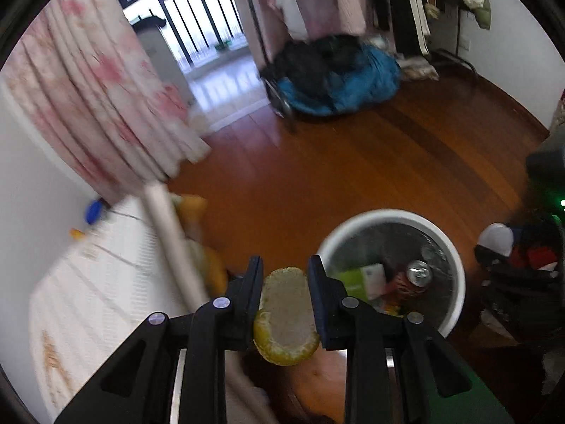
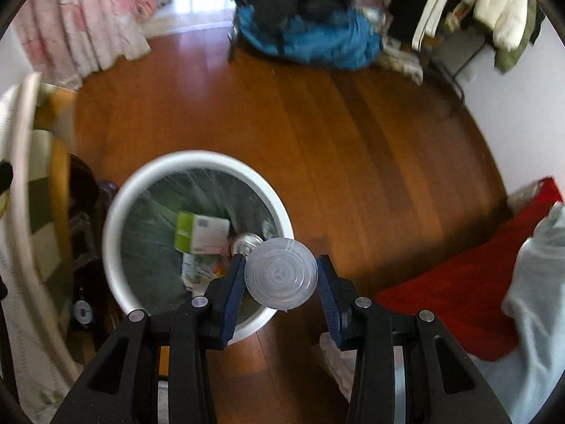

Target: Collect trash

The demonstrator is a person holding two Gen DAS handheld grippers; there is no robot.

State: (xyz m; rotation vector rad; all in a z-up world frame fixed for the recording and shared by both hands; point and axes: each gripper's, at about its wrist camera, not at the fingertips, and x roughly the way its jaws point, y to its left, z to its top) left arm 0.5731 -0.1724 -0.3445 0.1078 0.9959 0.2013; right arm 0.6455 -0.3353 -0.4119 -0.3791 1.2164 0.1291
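Between our left gripper's (image 1: 285,282) pads sits a yellow citrus peel (image 1: 285,318), clamped on both sides; the white bin (image 1: 455,265) lies at two o'clock, not yet beneath it. Our right gripper (image 2: 281,275) carries a clear plastic lid (image 2: 281,272), touching the left pad, though contact on the right we cannot tell. It hangs over the bin's (image 2: 116,212) near rim, so we judge an early release could bounce it onto the wooden floor (image 2: 353,134).

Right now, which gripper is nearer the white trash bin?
Right. The right gripper, holding a clear plastic lid, hangs over the white trash bin rim; the left gripper, clamping a citrus peel, sits beside it.
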